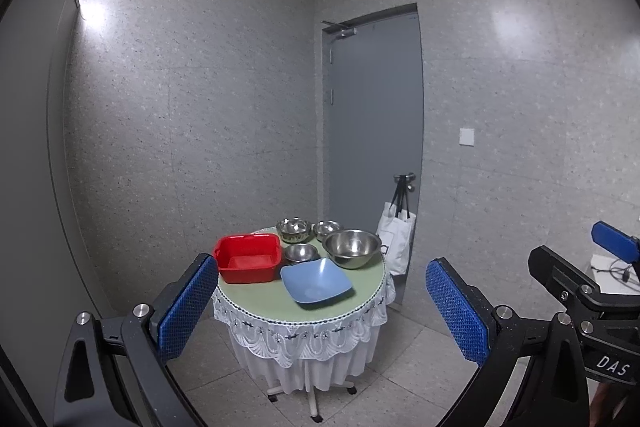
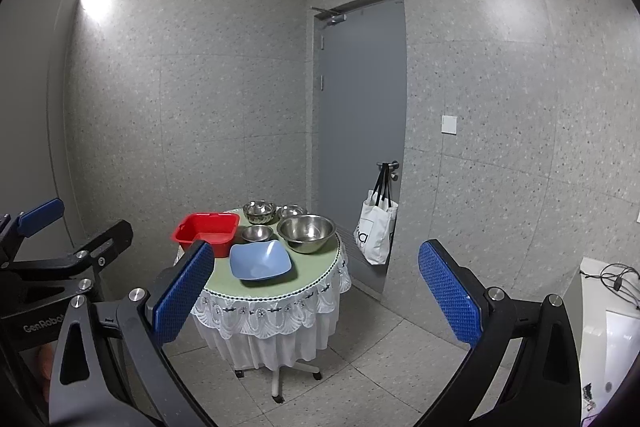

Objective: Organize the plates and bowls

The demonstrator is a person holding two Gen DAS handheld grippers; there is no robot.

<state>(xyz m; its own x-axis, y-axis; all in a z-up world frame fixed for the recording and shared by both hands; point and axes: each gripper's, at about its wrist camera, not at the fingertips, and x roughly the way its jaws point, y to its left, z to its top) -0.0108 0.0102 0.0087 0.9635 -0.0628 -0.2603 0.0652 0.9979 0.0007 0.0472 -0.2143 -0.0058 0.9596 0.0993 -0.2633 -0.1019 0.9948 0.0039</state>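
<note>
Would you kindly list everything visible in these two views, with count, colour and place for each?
Round table: one, green top with white lace skirt, centre of room.
Red tub: one, red, table's left side.
Blue plate: one, blue, square, front of table.
Large steel bowl: one, silver, table's right side.
Small steel bowls: three, silver, middle and back of table.
Tote bag: one, white with black straps, hanging on door handle.
Door: one, grey, behind table.
Wall switch: one, white, right of door.
Left gripper: blue pads, open, short of table.
Right gripper: blue pads, open, short of table.
</note>
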